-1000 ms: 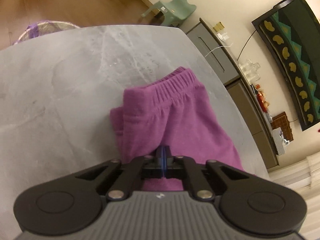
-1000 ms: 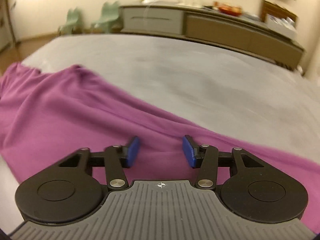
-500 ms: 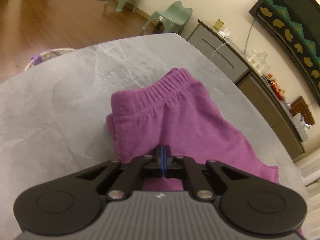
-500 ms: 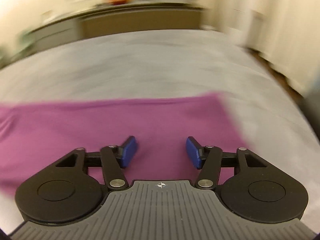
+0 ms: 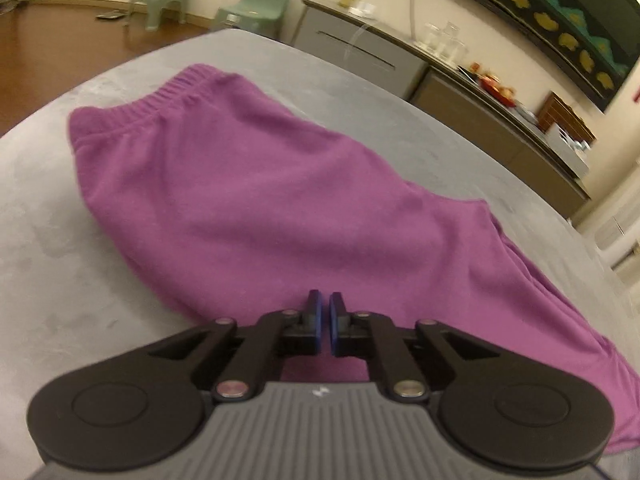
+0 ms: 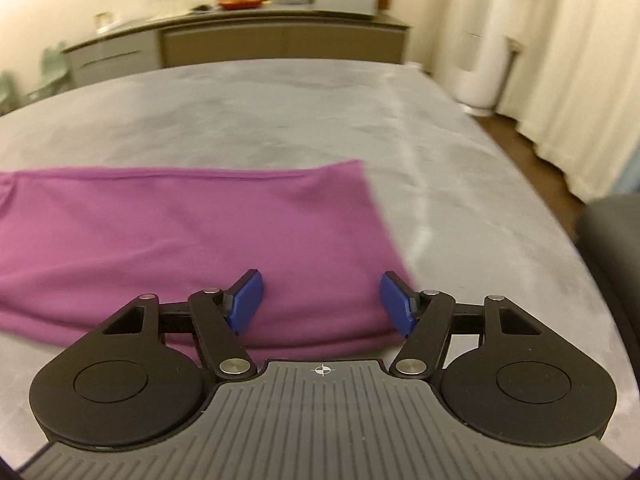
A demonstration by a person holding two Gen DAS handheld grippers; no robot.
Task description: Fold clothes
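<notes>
Purple trousers point(image 5: 280, 200) lie flat on the worktop point(image 6: 280, 112) — left claw point(image 5: 325, 320) parting, empty; right claw point(image 6: 322, 304) widening over the hem, poised to pinch and fold.

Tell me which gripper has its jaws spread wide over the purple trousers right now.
The right gripper: its blue pads stand far apart and opening over the leg end of the purple trousers. The left gripper shows only a narrow gap.

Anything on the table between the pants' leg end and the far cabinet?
Nothing: in the right wrist view, bare grey table runs from the purple pants to the cabinet.
</notes>
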